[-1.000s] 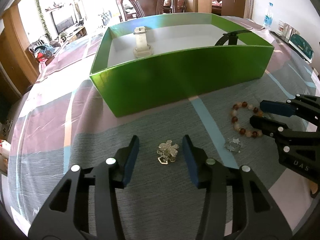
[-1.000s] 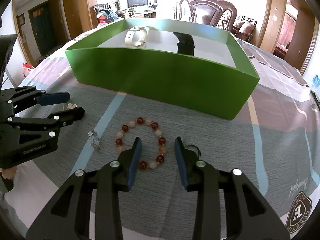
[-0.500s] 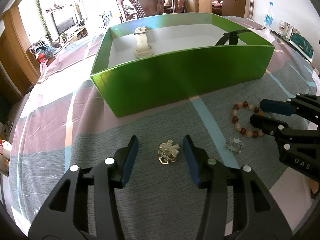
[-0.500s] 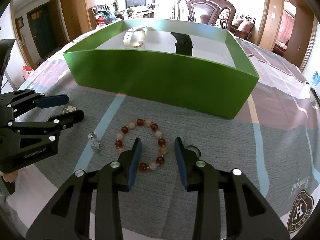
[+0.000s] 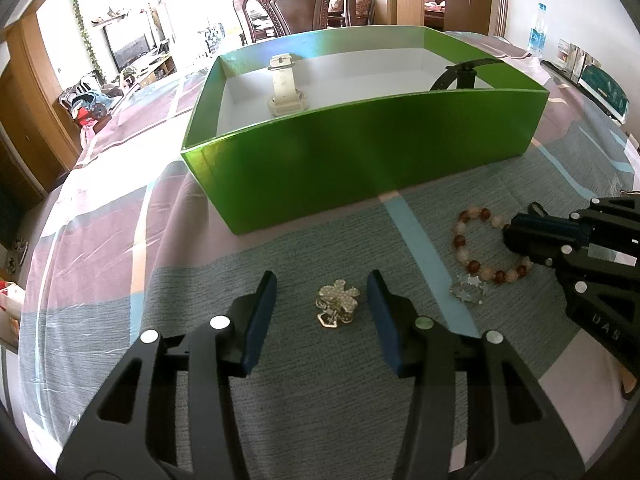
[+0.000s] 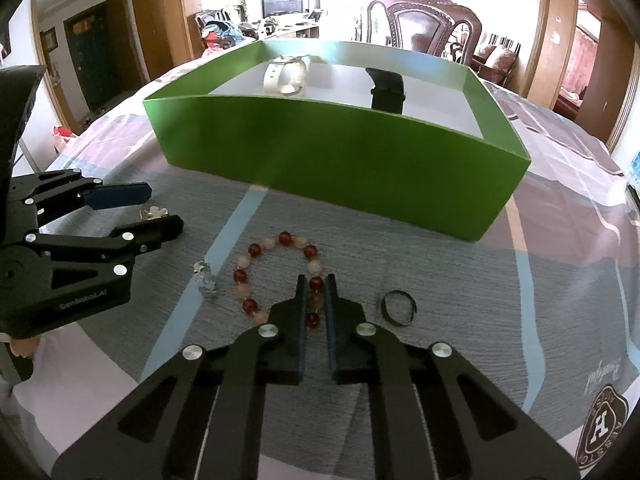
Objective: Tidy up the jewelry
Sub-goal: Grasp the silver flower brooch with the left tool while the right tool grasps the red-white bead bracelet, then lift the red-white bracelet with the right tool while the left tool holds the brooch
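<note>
A red and pale bead bracelet (image 6: 256,256) lies on the grey cloth before a green box (image 6: 328,152). My right gripper (image 6: 316,286) is shut on the bracelet's near right side; it also shows in the left wrist view (image 5: 516,236) on the bracelet (image 5: 464,240). My left gripper (image 5: 322,284) is open, its fingers either side of a silver flower brooch (image 5: 338,306) on the cloth. A small crystal piece (image 5: 468,292) lies between the two. The box (image 5: 360,152) holds a white watch (image 5: 284,88) and a black watch (image 5: 460,74).
A small black ring band (image 6: 398,307) lies right of my right gripper. The left gripper (image 6: 136,212) shows at the left of the right wrist view. A wooden chair (image 5: 296,8) stands behind the table. A water bottle (image 5: 536,36) stands far right.
My right gripper has moved forward and closed its fingers onto the bead bracelet. The left gripper has stayed open around the brooch.
</note>
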